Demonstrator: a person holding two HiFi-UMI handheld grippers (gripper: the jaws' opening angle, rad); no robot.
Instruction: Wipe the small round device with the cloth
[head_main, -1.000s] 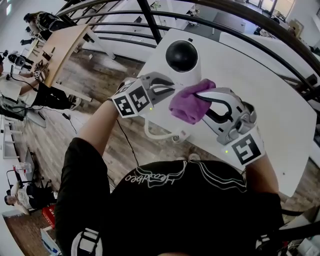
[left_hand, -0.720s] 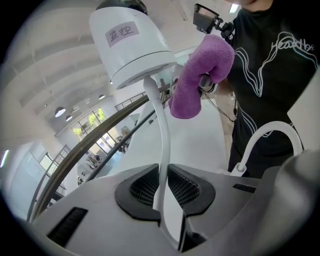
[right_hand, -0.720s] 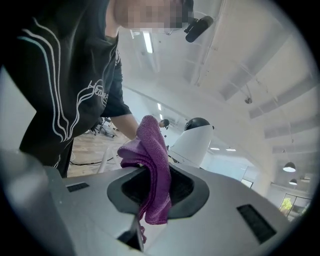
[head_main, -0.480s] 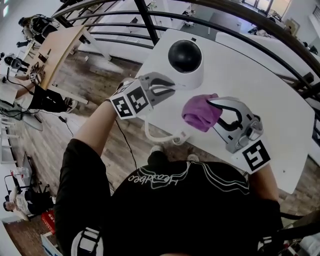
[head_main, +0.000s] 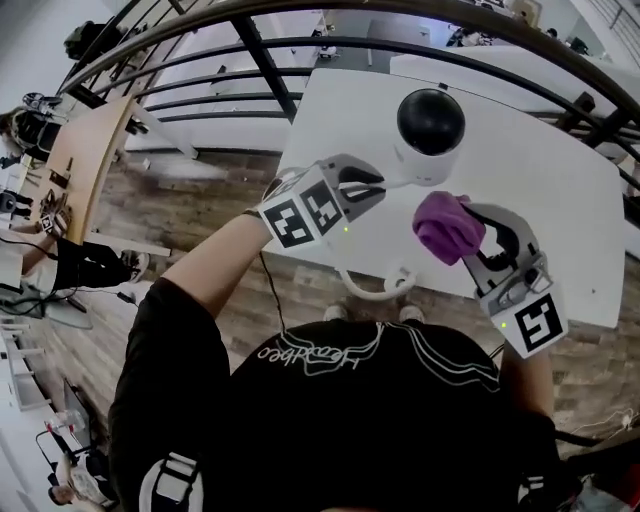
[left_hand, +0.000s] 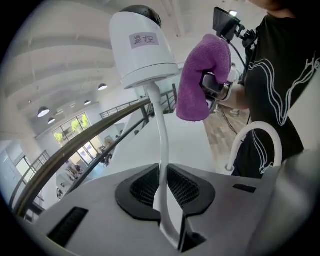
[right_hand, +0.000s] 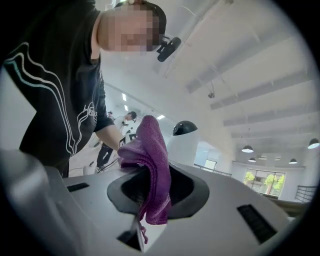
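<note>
The small round device is white with a black dome, and a paper label shows on its body. A stiff white cable runs from its base into my left gripper, whose jaws are shut on that cable. My right gripper is shut on a purple cloth, bunched just below and right of the device, a small gap away. In the right gripper view the cloth hangs between the jaws, with the device behind it. The left gripper view shows the cloth beside the device.
A white table lies under both grippers. The cable's slack loops over the table's near edge. A dark metal railing runs past the far side, with a wooden floor and other desks below at the left.
The head view has swung, so the device sits further right in it. My right gripper rolled and dipped with the cloth, then came back beside the device. The left grip is unchanged.
</note>
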